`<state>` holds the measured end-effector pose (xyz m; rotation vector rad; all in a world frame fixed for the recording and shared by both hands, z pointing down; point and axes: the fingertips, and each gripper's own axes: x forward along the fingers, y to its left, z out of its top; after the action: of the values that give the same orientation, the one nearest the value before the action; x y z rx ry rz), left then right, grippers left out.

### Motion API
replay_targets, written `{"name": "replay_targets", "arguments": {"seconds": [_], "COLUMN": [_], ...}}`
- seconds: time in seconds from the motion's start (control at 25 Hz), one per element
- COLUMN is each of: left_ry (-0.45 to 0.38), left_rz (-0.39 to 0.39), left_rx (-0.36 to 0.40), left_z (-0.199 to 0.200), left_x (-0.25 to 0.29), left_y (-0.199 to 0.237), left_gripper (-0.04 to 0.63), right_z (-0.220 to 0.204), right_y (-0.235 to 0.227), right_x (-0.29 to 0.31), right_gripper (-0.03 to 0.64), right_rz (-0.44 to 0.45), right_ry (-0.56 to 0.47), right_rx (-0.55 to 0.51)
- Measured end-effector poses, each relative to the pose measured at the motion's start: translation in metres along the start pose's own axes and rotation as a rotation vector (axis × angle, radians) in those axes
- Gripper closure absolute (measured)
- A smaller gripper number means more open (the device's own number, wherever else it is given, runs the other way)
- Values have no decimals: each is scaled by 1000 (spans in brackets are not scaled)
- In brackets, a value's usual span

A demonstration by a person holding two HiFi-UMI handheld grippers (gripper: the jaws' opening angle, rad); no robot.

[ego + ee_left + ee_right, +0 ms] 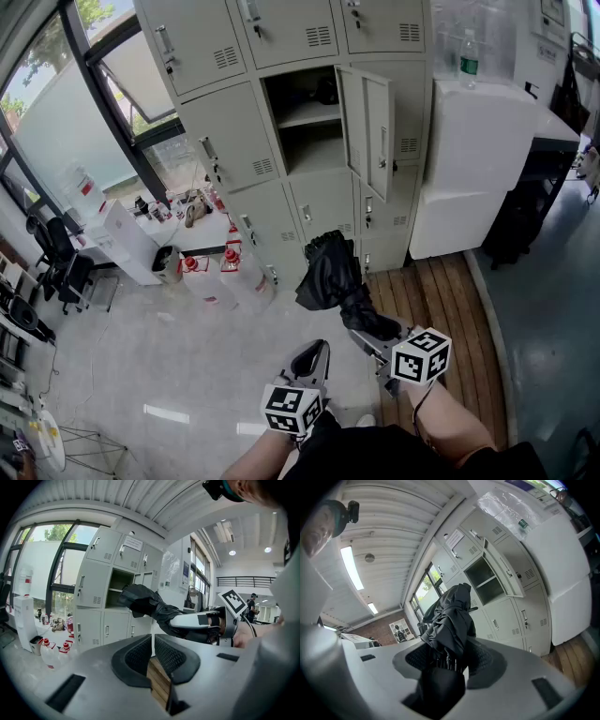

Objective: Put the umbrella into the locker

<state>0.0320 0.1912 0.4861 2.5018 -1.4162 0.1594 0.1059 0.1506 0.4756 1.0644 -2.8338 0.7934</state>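
The folded black umbrella (333,274) sticks out of my right gripper (367,330), which is shut on its lower end and holds it up toward the lockers. In the right gripper view the umbrella's fabric (451,618) fills the gap between the pads of the right gripper (449,662). One grey locker compartment (307,120) stands open with a shelf inside, its door (370,127) swung to the right. My left gripper (311,357) hangs lower left of the umbrella, jaws together and empty. The left gripper (153,654) looks toward the umbrella (140,599) and the open locker (117,590).
A white cabinet (478,159) with a water bottle (469,56) on top stands right of the lockers. Red-capped bottles (220,272) and a small bin (167,264) sit on the floor at the left. A wooden platform (441,291) lies below the lockers.
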Motion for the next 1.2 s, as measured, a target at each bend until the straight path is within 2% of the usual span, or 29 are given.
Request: {"name": "replay_targets", "arguments": {"seconds": [0.64, 1.2], "left_ry": [0, 11], "left_rz": [-2, 1], "left_rx": [-3, -16], "left_z": [-1, 3], "left_x": [-1, 6], "left_y": [2, 34], "left_gripper": [567, 566], "right_z": [0, 7], "right_y": [4, -5], "right_x": [3, 33], "right_gripper": [359, 357], "right_rz": [11, -30], "right_ry": [-10, 6], "right_rx": [-1, -37]}}
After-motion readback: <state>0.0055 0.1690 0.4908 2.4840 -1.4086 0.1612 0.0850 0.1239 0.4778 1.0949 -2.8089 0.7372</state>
